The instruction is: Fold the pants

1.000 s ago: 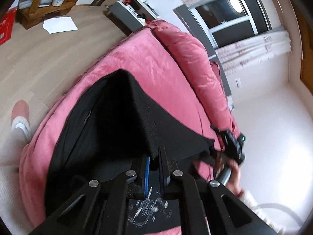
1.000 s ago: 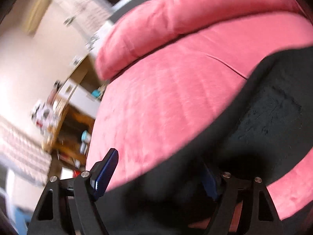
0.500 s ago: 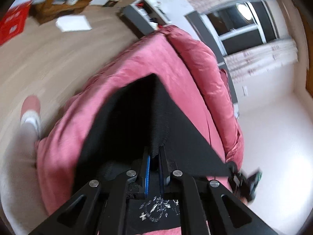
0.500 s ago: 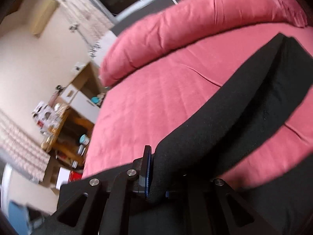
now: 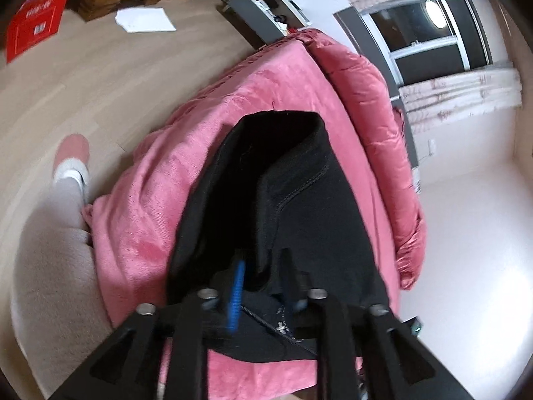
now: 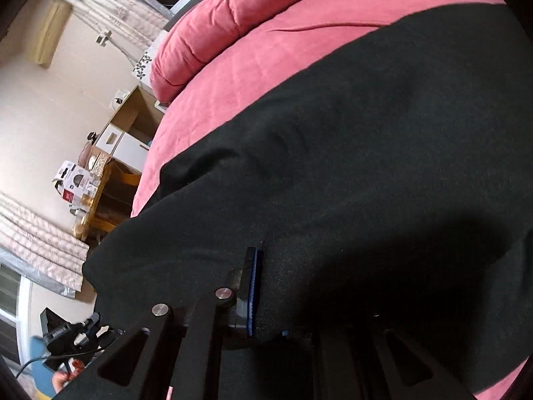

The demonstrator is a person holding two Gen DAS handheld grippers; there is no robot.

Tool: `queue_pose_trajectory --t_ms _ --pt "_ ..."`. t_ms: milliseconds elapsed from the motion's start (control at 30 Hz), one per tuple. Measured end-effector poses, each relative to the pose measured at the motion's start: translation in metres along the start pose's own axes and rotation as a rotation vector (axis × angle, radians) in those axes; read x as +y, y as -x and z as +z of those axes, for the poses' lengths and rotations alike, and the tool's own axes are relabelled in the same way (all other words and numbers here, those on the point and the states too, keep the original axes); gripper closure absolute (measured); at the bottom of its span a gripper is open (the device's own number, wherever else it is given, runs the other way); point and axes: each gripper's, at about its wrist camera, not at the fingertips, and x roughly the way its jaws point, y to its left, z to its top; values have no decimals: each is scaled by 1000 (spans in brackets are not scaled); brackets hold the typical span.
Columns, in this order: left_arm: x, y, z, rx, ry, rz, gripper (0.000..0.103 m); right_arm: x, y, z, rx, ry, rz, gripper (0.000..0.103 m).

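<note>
Black pants (image 5: pixel 299 200) lie folded lengthwise on a pink blanket (image 5: pixel 173 180) over a bed. My left gripper (image 5: pixel 261 276) stands a little apart around a fold of the pants' near end, with fabric between its fingers. In the right wrist view the pants (image 6: pixel 383 153) fill most of the frame. My right gripper (image 6: pixel 283 286) has one blue-padded finger (image 6: pixel 251 286) showing against the cloth; the other finger is hidden under the fabric.
A rolled pink duvet (image 5: pixel 376 100) runs along the bed's far side. My leg and slipper (image 5: pixel 71 163) stand on the wooden floor at the left. A wooden shelf (image 6: pixel 100 196), boxes and curtains line the wall. A red box (image 5: pixel 33 23) and papers lie on the floor.
Both grippers carried the pants' edge over and lowered it onto the bed, making a narrower fold. The left jaws have parted slightly. The right gripper went from open to gripping cloth.
</note>
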Motion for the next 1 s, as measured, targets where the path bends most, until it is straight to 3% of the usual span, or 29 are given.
queue_pose_trajectory --t_ms 267,433,500,600,667,700,733,833,900,1000 --pt "-7 7 8 22 11 35 79 -4 1 -5 1 -18 39 88" --pt "-1 77 23 -203 43 125 79 -7 5 -5 2 -14 50 87" --pt "-3 106 25 -306 19 214 79 -12 10 -6 3 -20 57 87" --pt "-23 141 23 -491 -94 494 79 -12 9 -6 4 -19 60 87" --pt "-37 151 22 -555 -154 634 78 -12 9 -6 4 -20 62 87" --pt "-42 150 22 -553 -172 654 77 -13 10 -6 4 -21 63 87" --pt "-44 147 22 -525 -174 625 76 -13 11 -7 4 -22 63 87" --pt "-46 105 15 -323 -130 404 75 -13 12 -7 3 -22 62 87" --pt "-46 68 7 -184 -110 295 75 -13 12 -7 4 -24 62 87" --pt "-46 15 -5 -10 -90 258 75 -13 13 -8 7 -28 65 87"
